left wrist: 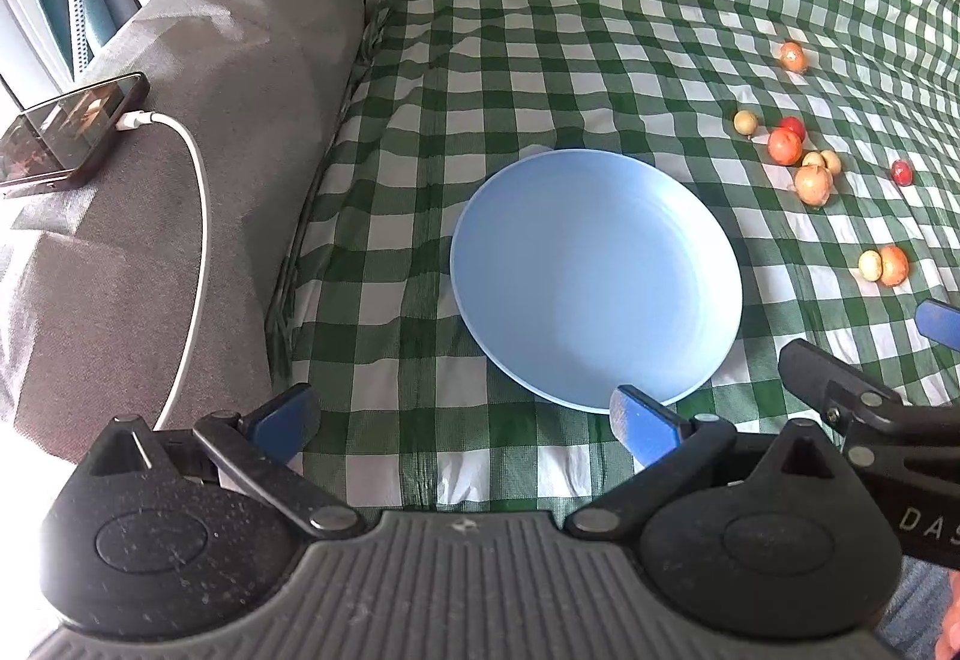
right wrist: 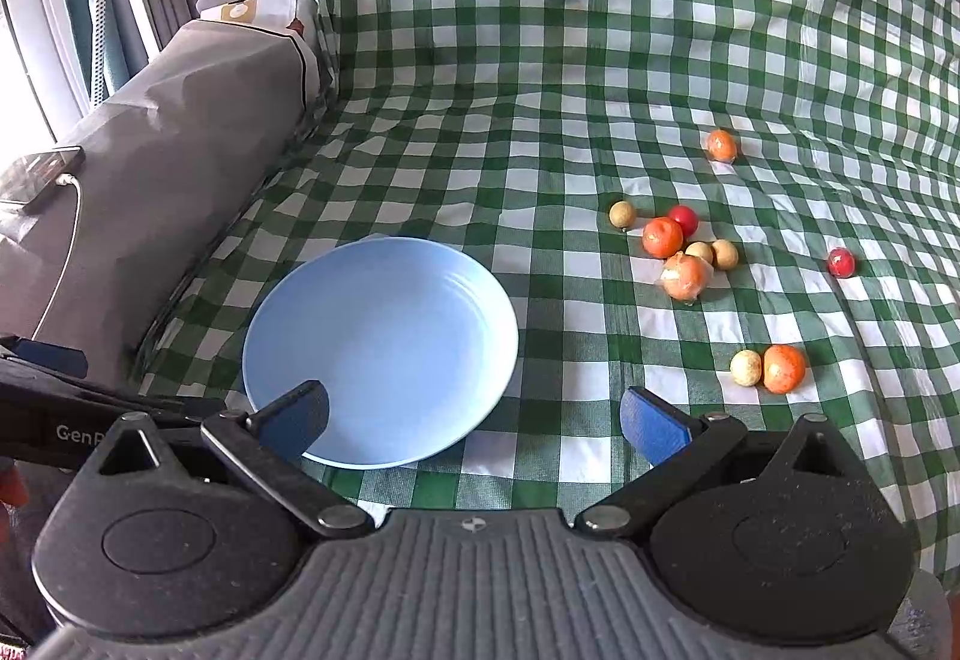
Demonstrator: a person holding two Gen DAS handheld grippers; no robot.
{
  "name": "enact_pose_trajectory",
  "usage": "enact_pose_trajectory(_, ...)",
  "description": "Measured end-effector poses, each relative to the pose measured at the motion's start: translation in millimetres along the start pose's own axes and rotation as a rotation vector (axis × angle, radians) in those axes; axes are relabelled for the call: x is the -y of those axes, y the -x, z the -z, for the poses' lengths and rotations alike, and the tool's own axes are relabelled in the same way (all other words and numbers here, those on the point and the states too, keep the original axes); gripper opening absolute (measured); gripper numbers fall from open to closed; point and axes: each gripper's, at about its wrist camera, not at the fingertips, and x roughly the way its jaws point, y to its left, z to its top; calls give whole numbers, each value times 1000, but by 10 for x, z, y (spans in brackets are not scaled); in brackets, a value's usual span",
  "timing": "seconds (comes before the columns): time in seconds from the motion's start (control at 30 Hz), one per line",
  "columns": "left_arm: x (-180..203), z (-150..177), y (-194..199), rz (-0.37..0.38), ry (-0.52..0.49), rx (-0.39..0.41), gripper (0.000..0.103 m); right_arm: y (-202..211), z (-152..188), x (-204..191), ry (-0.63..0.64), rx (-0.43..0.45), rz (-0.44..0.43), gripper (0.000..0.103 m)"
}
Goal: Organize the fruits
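An empty light blue plate (left wrist: 594, 276) (right wrist: 384, 342) lies on the green checked cloth. Several small fruits lie to its right: an orange one far back (right wrist: 721, 144), a cluster of orange, red and pale ones (right wrist: 663, 237) (left wrist: 785, 146), a lone red one (right wrist: 841, 262) (left wrist: 901, 172), and a pale and orange pair (right wrist: 783, 368) (left wrist: 893, 265) nearest. My left gripper (left wrist: 465, 420) is open and empty at the plate's near edge. My right gripper (right wrist: 474, 420) is open and empty, near the plate's near right edge; it also shows in the left wrist view (left wrist: 870, 354).
A grey sofa arm (left wrist: 180, 180) rises on the left, with a phone (left wrist: 72, 129) and its white charging cable (left wrist: 195, 216) on top. The checked cloth (right wrist: 540, 30) runs up the sofa back. A window and curtain stand far left.
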Motion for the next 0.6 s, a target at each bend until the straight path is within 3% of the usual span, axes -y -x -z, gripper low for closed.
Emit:
enact_pose_trajectory(0.3,-54,15,13,6,25,-15,103,35,-11,-43,20,8,-2,102)
enact_pose_trajectory(0.6,-61,9,45,6,58,19,103,55,-39,-61,26,9,-5,102)
